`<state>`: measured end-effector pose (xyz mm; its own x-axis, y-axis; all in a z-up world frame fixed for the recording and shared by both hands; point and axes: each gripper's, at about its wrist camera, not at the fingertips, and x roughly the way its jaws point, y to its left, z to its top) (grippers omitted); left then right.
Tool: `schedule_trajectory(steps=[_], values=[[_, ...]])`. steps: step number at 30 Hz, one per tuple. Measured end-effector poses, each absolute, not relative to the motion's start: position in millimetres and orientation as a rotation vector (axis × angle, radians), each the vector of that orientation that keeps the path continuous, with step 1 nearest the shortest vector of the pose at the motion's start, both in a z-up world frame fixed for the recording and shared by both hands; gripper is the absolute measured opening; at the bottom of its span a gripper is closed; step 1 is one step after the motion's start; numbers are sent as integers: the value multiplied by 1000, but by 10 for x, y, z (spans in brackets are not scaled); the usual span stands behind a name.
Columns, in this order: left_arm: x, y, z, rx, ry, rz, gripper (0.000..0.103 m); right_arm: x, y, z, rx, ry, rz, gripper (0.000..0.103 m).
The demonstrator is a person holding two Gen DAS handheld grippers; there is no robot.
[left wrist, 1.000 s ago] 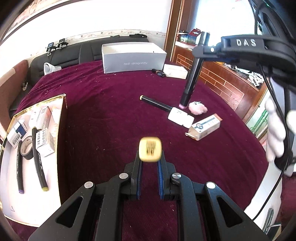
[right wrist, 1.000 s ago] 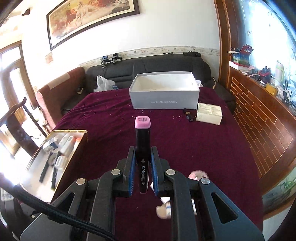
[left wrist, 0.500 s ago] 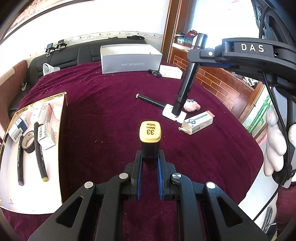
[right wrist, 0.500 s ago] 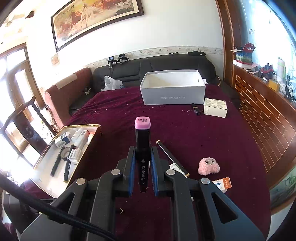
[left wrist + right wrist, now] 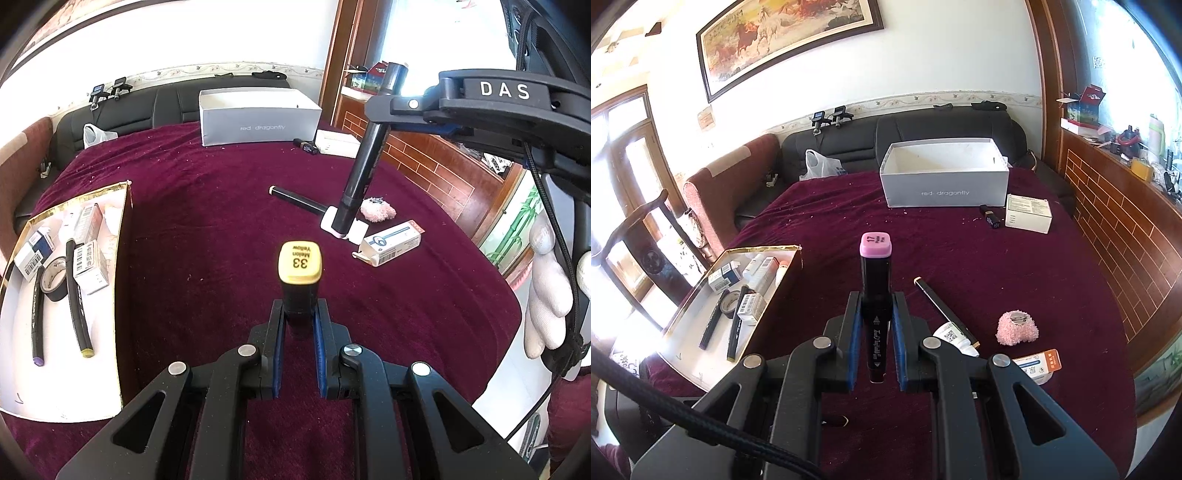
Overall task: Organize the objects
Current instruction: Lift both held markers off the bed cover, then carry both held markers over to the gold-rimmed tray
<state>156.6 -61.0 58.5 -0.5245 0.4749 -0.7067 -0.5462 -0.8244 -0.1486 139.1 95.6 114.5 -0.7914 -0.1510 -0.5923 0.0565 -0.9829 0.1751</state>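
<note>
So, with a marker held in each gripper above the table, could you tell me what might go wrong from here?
1. The right gripper holds the pink-capped black marker low on its barrel; it could pivot or slip.
2. Dropped, it could roll off the maroon velvet tablecloth.
3. The gold-edged white tray already holds markers, boxes and tape, so the yellow-capped black marker in the left gripper may land on them.

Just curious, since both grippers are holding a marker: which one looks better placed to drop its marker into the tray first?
Probably the left. The left gripper holds the yellow-capped marker close beside the tray. The right gripper, holding the pink-capped marker, is above the clutter farther from it.
</note>
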Motion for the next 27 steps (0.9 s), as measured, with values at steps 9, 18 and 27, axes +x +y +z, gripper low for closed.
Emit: schedule_trajectory(steps=[9, 18, 27], values=[[1533, -667, 579, -1040, 96, 2316, 12, 1380, 851, 1161, 964, -221, -2855, 13], [1385, -1235, 712, -1003, -9, 2427, 12, 1338, 579, 1216, 940, -191, -2807, 13], [1212, -2354, 751, -1009, -166, 2638, 16, 1283, -9, 1204, 912, -118, -2674, 13]])
